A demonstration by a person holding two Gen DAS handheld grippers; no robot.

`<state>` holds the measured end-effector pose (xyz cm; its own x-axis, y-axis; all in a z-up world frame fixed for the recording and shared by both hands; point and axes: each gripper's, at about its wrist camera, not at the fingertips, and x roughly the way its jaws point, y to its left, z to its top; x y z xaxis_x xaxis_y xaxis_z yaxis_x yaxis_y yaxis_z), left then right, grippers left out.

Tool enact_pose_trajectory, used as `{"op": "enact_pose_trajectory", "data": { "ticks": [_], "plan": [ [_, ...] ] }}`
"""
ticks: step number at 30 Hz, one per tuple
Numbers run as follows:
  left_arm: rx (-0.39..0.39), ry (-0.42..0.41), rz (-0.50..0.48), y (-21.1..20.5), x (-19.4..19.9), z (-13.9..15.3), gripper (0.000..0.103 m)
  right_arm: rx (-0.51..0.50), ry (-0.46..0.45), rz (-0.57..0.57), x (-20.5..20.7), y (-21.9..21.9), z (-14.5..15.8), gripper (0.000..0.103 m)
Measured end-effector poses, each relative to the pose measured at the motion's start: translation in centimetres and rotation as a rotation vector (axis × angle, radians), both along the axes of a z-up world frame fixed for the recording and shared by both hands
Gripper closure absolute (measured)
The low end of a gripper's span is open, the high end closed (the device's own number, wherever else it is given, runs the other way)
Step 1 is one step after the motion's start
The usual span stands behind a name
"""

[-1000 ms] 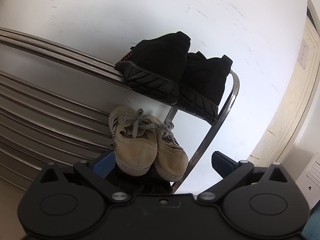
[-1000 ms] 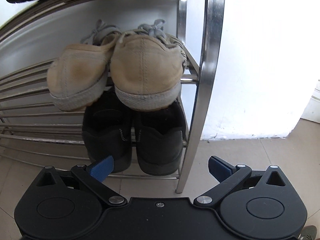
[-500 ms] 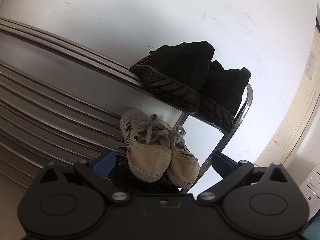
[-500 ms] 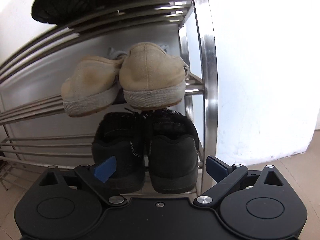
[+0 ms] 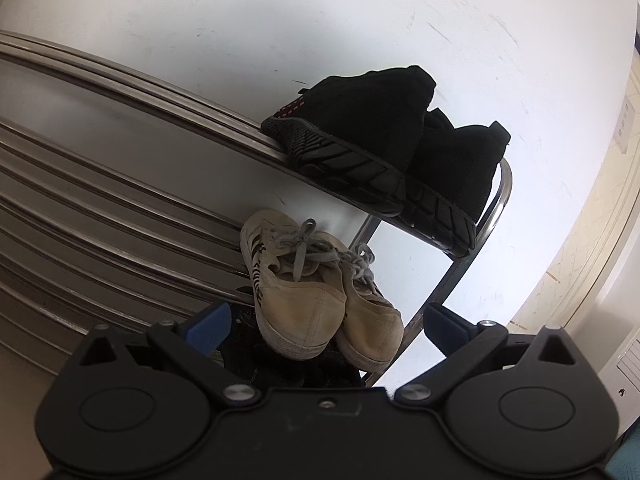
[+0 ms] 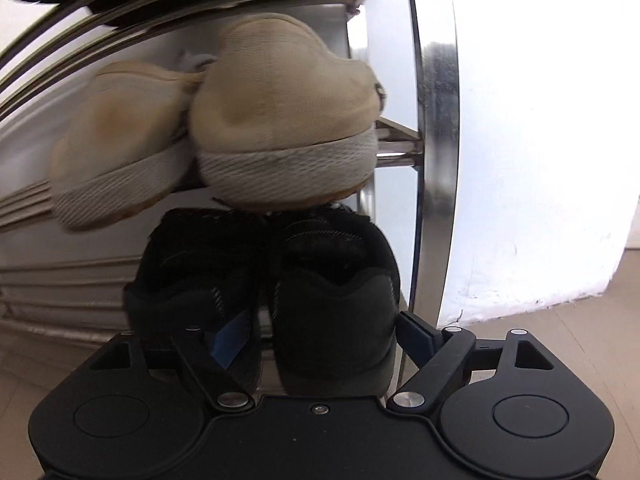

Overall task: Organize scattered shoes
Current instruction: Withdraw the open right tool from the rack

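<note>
Both tongs of mine point at the steel shoe rack, and both stand wide open with nothing between their blue pads. My left gripper looks up at the rack from low down; its fingers frame the beige canvas sneakers from about eight and four o'clock without touching them. That pair sits side by side on a middle shelf, toes toward me, grey laces loose on top. At one o'clock above them, on the top shelf, the black knit sneakers rest at the rack's right end, treaded soles showing, one shoe half behind the other.

My right gripper is close to the lowest pair, the black low shoes. Its left pad lies in front of the left shoe of that pair and its right pad sits at the outer edge of the right shoe, by the upright post at three o'clock; whether either pad touches the fabric I cannot tell. In this view the beige pair hangs at twelve o'clock straight over the black low shoes, rubber toe rims jutting past the shelf bars. White wall and pale floor tiles lie beyond the post at four o'clock.
</note>
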<state>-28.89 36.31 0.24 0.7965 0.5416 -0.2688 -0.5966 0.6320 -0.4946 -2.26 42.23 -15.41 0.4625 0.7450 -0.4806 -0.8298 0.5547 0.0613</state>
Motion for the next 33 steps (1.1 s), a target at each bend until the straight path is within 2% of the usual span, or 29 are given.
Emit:
{"op": "enact_pose_trajectory", "data": {
  "ticks": [4, 6, 10, 12, 14, 20, 22, 26, 29, 33],
  "plan": [
    [-0.007, -0.005, 0.011, 0.2, -0.1, -0.1, 0.000, 0.005, -0.040, 0.024, -1.3, -1.9, 0.1, 0.025],
    [-0.013, -0.007, 0.011, 0.4, -0.1, -0.2, 0.000, 0.006, -0.043, 0.031, -1.8, -1.9, 0.0, 0.019],
    [-0.008, -0.002, -0.002, 0.2, 0.2, -0.2, 0.000, 0.007, -0.048, 0.045, -2.8, -2.0, -0.3, 0.016],
    [-0.001, -0.002, -0.005, 0.1, 0.2, -0.1, 0.000, 0.007, -0.051, 0.051, -3.4, -2.0, -0.4, 0.003],
    [-0.001, -0.005, -0.001, 0.1, 0.0, -0.1, 0.000, 0.008, -0.054, 0.058, -3.9, -2.0, -0.5, 0.000],
    [-0.004, -0.012, -0.010, -0.1, 0.1, 0.0, 0.000, 0.012, -0.034, 0.067, -4.2, -1.5, -0.6, 0.001],
    [0.007, -0.007, -0.015, -0.4, 0.3, 0.1, 0.000, -0.008, -0.035, 0.082, -4.1, -2.1, -0.6, 0.006],
    [0.018, 0.006, -0.023, -0.8, 0.8, 0.2, 0.000, -0.020, -0.009, 0.131, -4.0, -5.3, 0.0, 0.006],
    [0.024, 0.017, -0.030, -1.1, 1.3, 0.2, 0.000, -0.053, -0.037, 0.172, -4.3, -8.4, 0.4, 0.005],
    [0.033, 0.031, -0.039, -1.4, 1.9, 0.2, 0.000, -0.087, -0.073, 0.191, -4.9, -7.5, 0.3, 0.006]
  ]
}}
